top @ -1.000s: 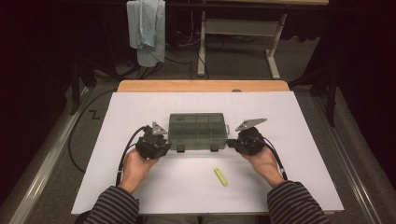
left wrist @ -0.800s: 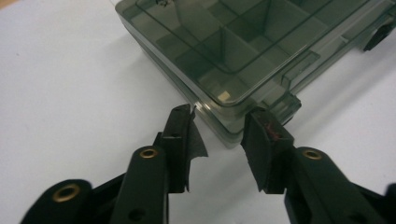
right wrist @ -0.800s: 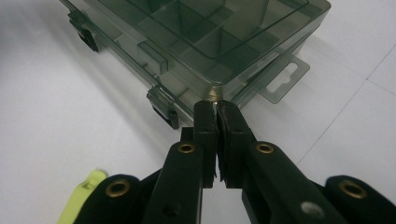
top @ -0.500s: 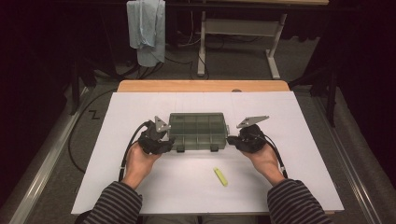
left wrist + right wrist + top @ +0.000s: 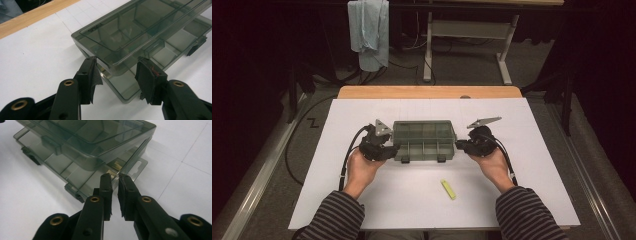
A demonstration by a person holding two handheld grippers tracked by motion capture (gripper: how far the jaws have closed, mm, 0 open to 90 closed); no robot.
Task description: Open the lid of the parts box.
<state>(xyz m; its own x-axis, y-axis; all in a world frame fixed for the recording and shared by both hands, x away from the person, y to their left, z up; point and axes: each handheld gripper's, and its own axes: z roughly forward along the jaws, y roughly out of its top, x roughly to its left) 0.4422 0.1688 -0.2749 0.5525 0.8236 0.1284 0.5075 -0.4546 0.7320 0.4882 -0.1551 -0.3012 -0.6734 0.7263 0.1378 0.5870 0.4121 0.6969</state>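
Smoky plastic compartment box (image 5: 424, 141) sat mid-table on the white sheet (image 5: 532, 150), lid ajar. Likely light, stiff, slick and brittle; best taken by the end rims. Left gripper (image 5: 117, 71), jaws just spread, straddled a lid corner without pressing. Right gripper (image 5: 114, 182), just parting slightly, held nothing. High view added a yellow piece (image 5: 448, 189) nearby

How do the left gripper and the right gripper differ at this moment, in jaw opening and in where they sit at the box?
The left gripper has just been opening: its jaws stand wide, straddling a corner of the smoky plastic box at its lid. The right gripper has just begun opening; its jaws show a narrow gap with nothing between them, tips just short of the box's edge. In the high view the left sits at the box's left end, the right at its right end. Both lie low, pointing at the box.
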